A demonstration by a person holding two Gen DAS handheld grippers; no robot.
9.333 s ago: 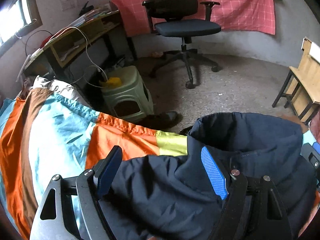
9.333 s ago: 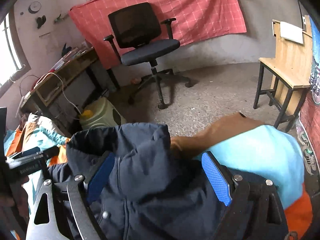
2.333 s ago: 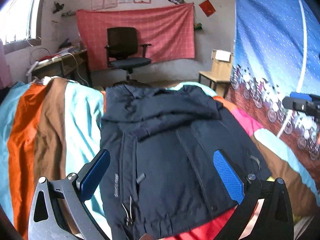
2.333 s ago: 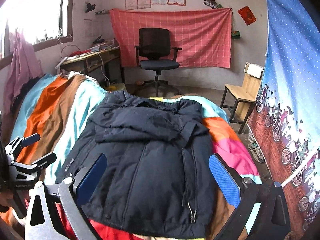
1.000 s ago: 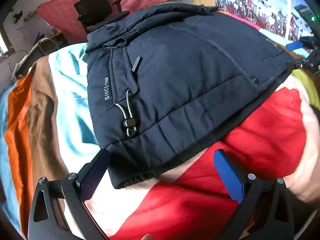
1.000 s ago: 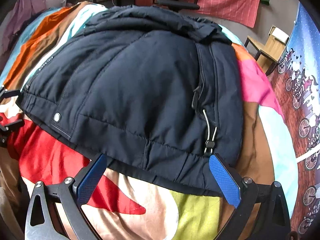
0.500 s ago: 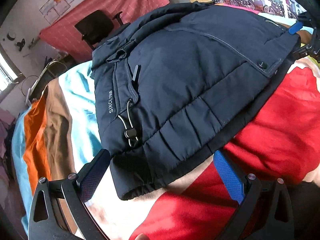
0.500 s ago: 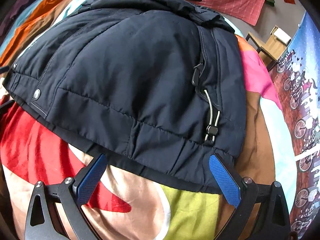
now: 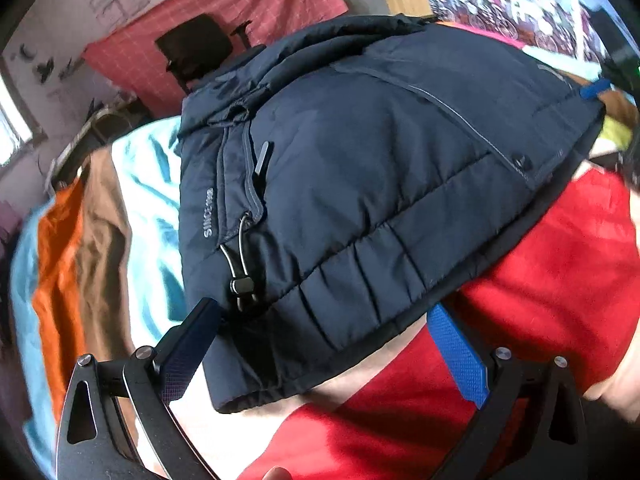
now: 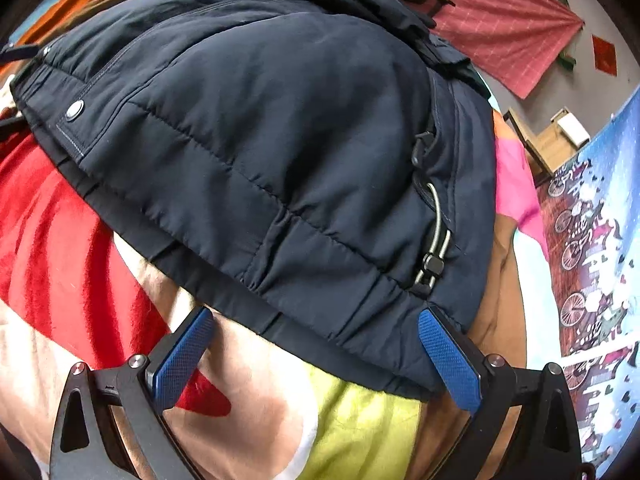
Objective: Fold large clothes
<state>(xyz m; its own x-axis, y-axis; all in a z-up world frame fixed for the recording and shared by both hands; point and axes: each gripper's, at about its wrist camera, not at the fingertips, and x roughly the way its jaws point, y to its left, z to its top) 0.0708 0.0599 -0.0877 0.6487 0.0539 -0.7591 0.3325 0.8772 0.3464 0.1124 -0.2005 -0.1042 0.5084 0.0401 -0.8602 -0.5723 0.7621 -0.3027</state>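
Observation:
A dark navy padded jacket (image 9: 360, 184) lies front up on a bed, its sleeves folded in and its hem toward me. My left gripper (image 9: 324, 320) is open, its fingers either side of the hem's left corner, just below a drawcord toggle (image 9: 242, 286). In the right wrist view the same jacket (image 10: 280, 128) fills the frame. My right gripper (image 10: 316, 320) is open too, straddling the hem's right corner under the other toggle (image 10: 432, 266). Neither gripper pinches the fabric. The right gripper's blue tip (image 9: 596, 89) shows at the jacket's far corner.
The bed carries a striped sheet (image 9: 100, 216) of cyan, brown and orange, and a red and cream blanket (image 9: 560, 264) under the hem. A black office chair (image 9: 200, 52) and a red wall cloth (image 9: 248, 4) stand beyond. A wooden stool (image 10: 548, 140) is at the right.
Both grippers have dropped from high above the bed and closed in on the jacket's hem corners. The hem now lies between each pair of fingers. Both stay open.

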